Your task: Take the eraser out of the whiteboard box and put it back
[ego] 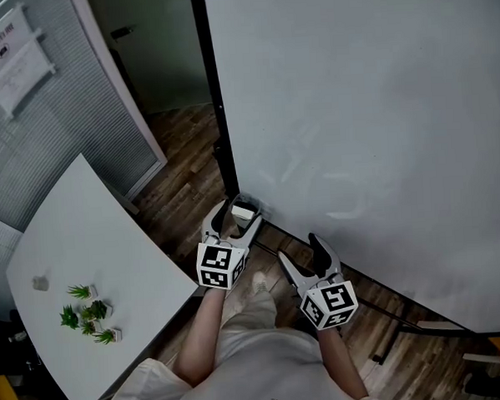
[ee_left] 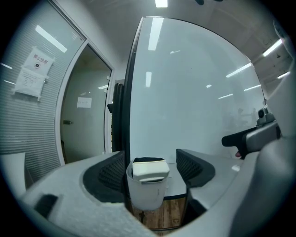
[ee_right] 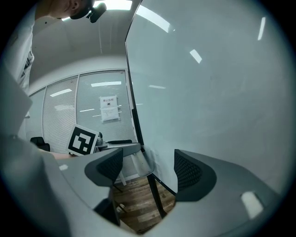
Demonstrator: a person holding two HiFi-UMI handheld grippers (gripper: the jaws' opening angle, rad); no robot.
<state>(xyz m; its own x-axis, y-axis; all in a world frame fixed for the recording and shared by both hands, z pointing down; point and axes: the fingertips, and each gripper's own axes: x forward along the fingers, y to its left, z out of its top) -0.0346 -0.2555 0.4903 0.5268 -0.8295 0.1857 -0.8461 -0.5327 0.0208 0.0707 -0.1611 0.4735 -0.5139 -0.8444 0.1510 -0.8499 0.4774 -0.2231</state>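
Between ribbed pads (ee_left: pixel 192 166) of parted left gripper (ee_left: pixel 153 169), rounded white box (ee_left: pixel 145 196), blocky eraser (ee_left: pixel 150 170); right gripper (ee_right: pixel 148 170) agape.

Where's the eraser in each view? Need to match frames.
Head view: eraser at centre, by the whiteboard's lower left corner, between the left gripper's parted jaws.
Left gripper view: bottom centre, sticking out of the whiteboard box.
Right gripper view: eraser not made out; only the box shows, centre.
Shared landmark: the whiteboard's dark left edge.
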